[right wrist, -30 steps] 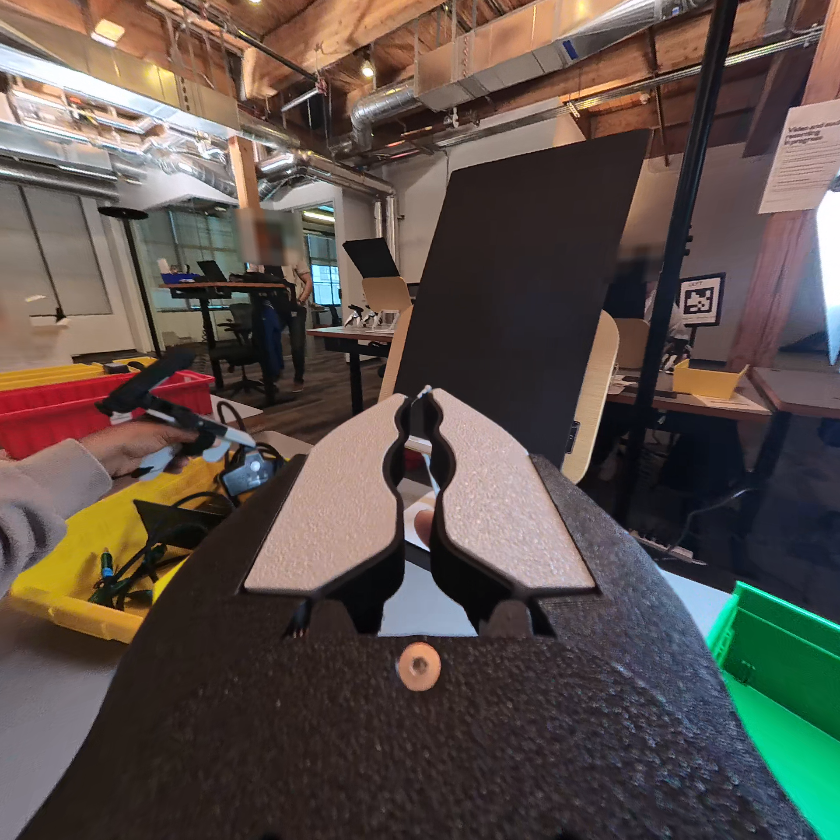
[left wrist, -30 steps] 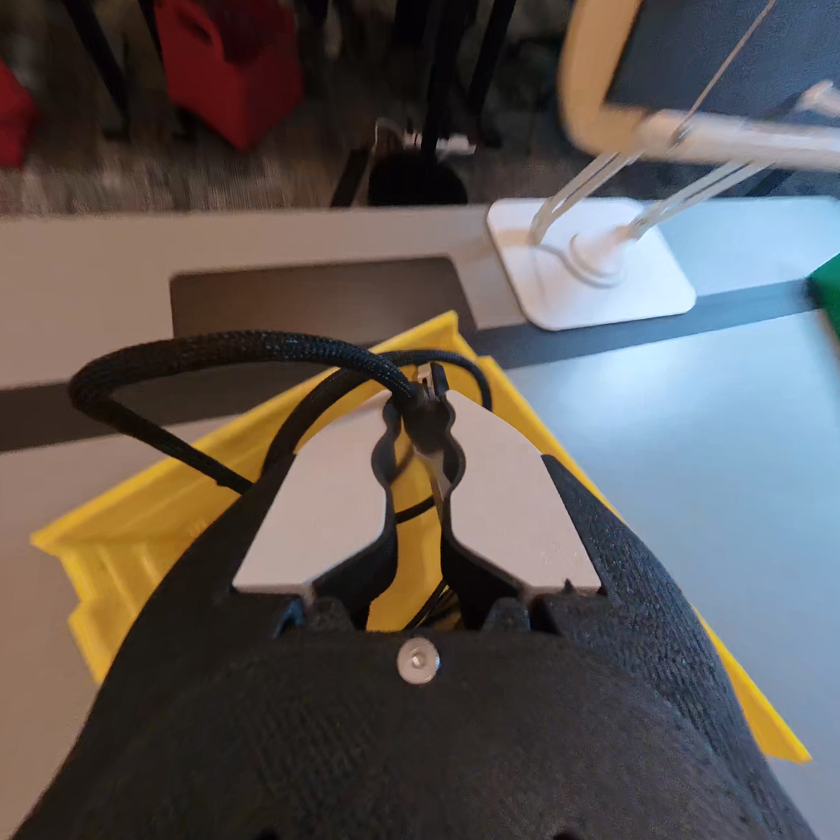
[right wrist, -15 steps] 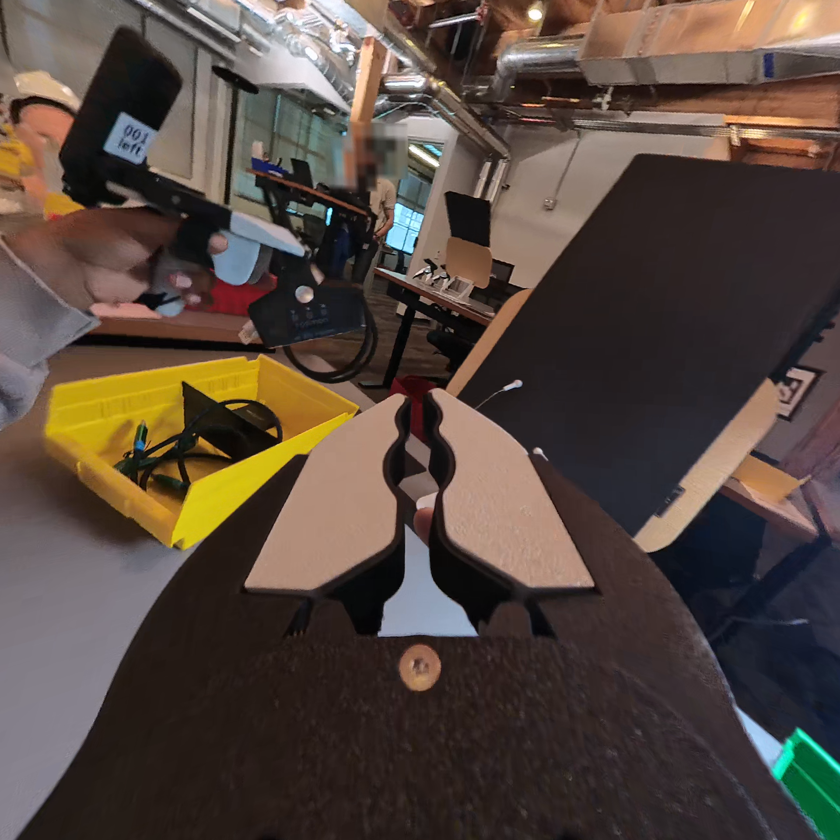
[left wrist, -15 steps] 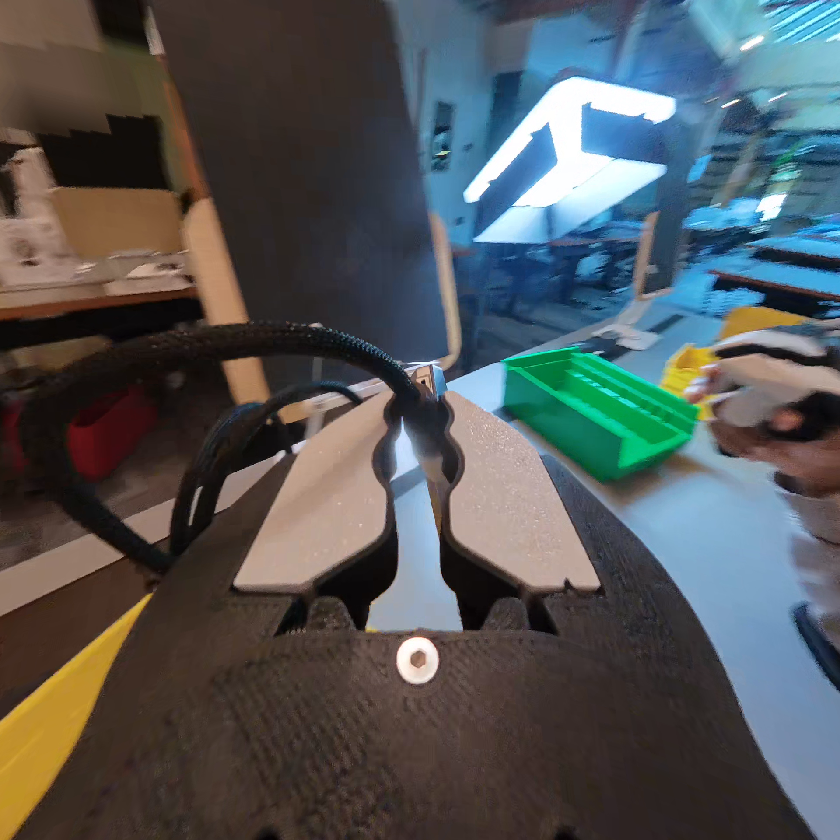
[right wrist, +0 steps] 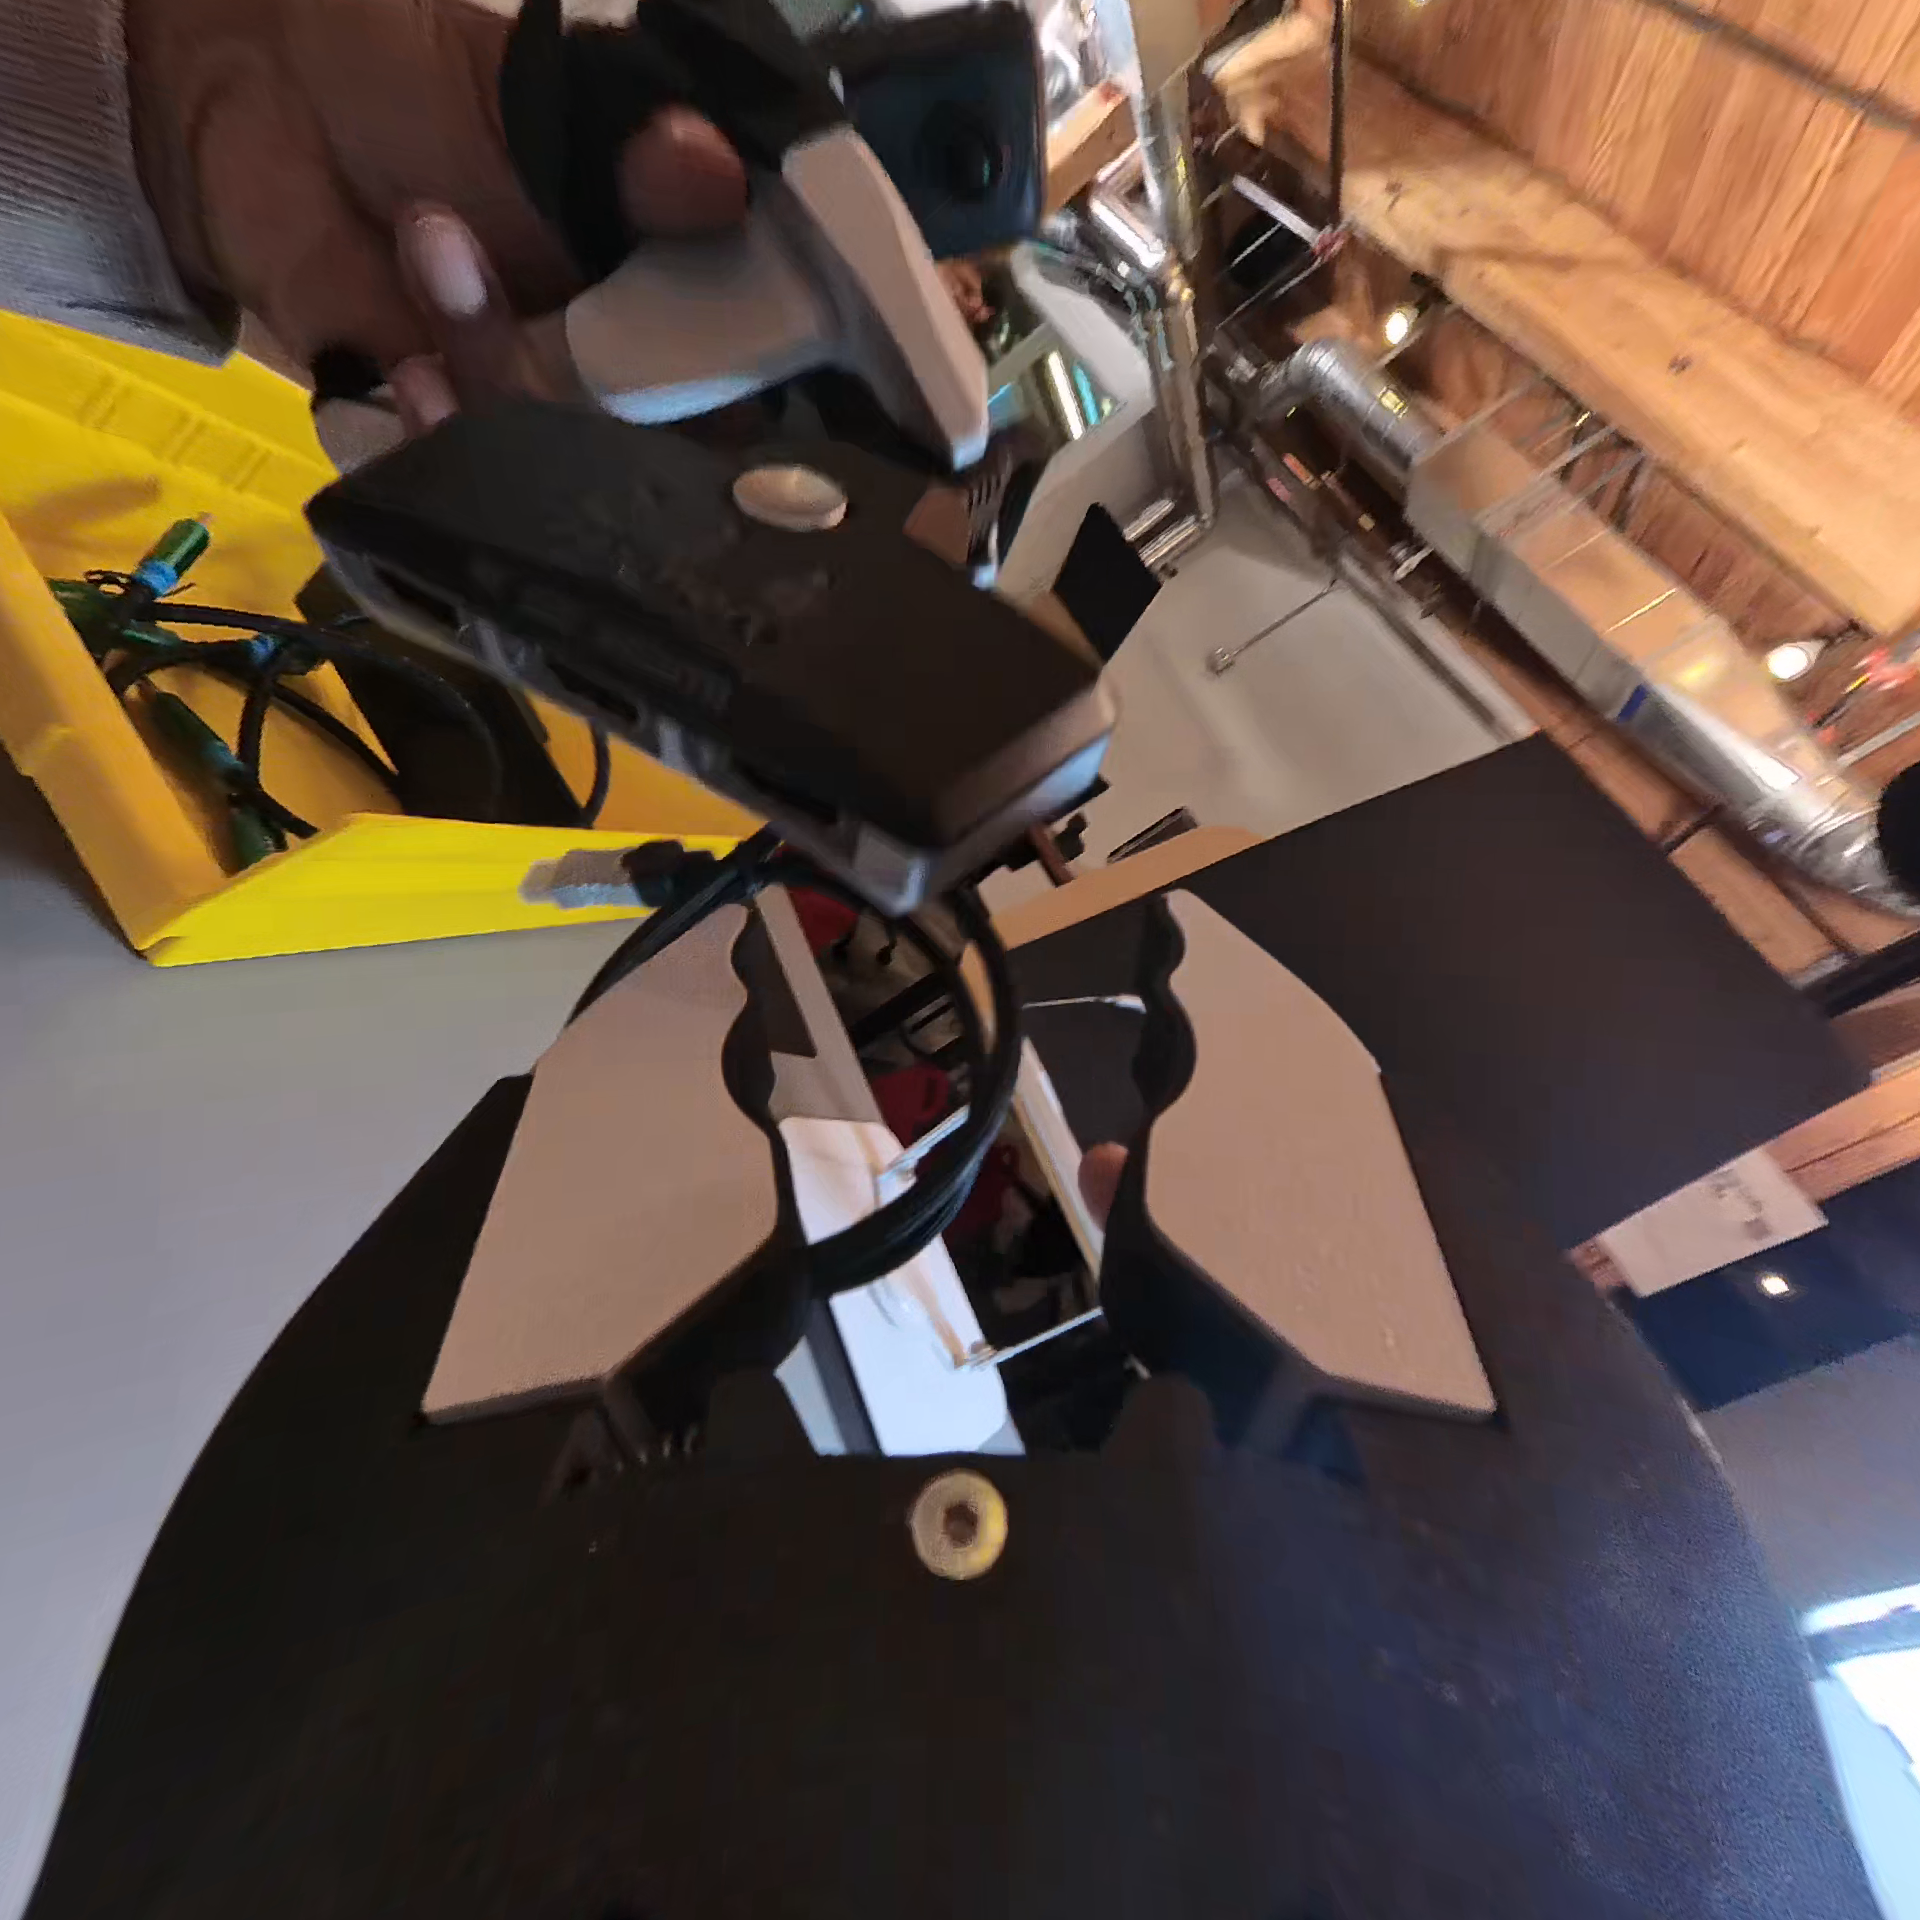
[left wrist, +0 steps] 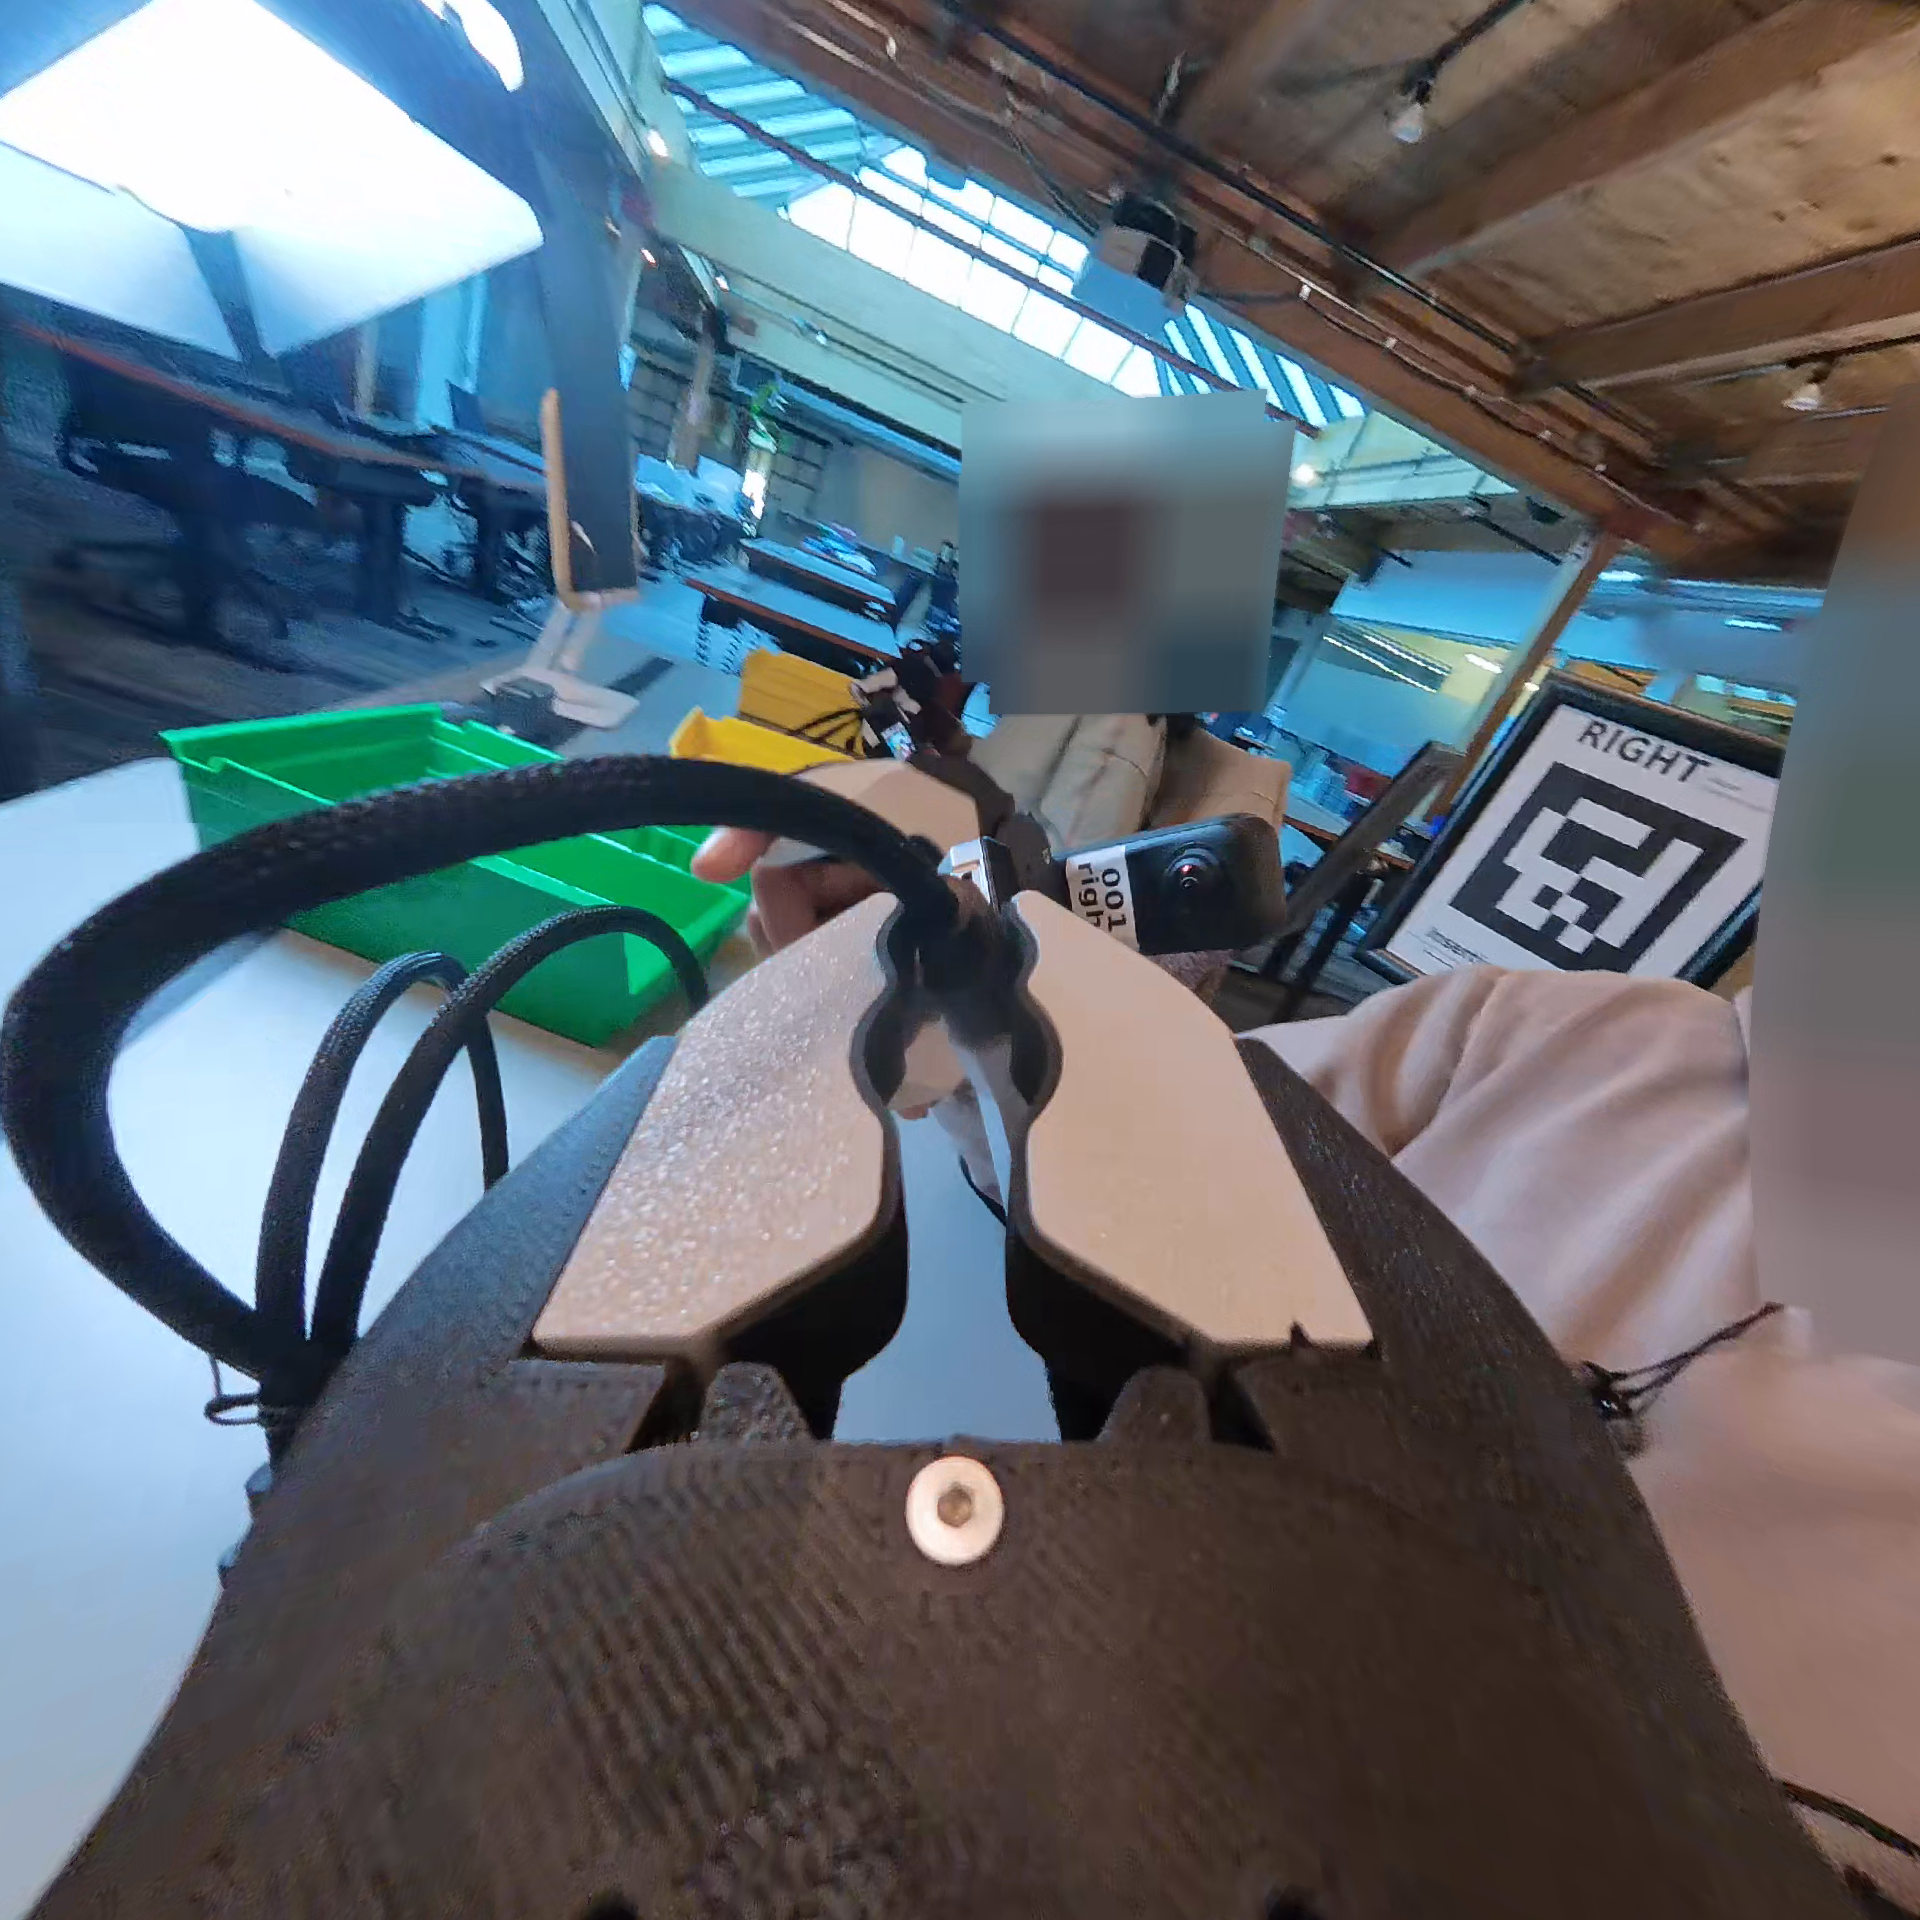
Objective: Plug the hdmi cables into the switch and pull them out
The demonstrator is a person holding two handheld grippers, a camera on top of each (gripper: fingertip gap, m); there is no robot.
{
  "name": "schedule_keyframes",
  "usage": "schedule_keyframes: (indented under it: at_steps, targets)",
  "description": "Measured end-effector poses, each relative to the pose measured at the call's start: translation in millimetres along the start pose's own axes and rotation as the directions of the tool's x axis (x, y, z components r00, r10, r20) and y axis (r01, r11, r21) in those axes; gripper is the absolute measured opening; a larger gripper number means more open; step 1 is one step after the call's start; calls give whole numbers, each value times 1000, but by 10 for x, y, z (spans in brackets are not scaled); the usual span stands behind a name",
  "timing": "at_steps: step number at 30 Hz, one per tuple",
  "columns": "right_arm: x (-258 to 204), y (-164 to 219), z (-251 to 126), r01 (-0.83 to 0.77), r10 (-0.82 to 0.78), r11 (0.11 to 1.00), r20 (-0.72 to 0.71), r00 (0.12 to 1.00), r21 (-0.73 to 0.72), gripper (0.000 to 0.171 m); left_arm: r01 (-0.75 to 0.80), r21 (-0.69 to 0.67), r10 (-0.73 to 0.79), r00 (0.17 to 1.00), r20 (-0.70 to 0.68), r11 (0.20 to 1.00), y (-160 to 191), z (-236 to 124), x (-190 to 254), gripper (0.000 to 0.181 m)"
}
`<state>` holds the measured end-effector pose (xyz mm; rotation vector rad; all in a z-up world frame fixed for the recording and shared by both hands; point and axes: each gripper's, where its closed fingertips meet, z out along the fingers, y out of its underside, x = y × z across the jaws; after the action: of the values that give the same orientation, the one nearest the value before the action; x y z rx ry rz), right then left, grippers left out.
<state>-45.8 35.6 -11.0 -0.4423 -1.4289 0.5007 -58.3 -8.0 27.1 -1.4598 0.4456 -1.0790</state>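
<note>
Cables in bin

My left gripper is clamped tight, raised, facing the right. My right gripper gapes wide, rolled sideways.

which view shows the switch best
The right wrist view: the switch fills the upper middle, its port edge facing the camera. The left wrist view shows only the cable clamped in the left gripper, not the switch.

Grey table bare near, yellow bin beyond, green bin rightward
</note>
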Motion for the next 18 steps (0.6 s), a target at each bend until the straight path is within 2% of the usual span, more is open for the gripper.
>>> schedule_keyframes:
  at_steps: [4,10,15,18]
  targets:
    - [0,-164,-67,114,-114,993,-15,993,29,65,78,-44,-80,995,-64,996,188,108,-45,16]
    - [-221,-276,-97,290,-292,956,45,955,39,46,255,-10,-254,959,-124,967,325,206,-249,21]
    - [-332,-245,-74,272,-271,962,104,957,11,34,325,-1,-323,940,-111,946,410,271,-377,25]
    - [-289,-199,-77,167,-158,984,142,977,-54,35,318,-1,-317,945,-84,948,412,263,-407,27]
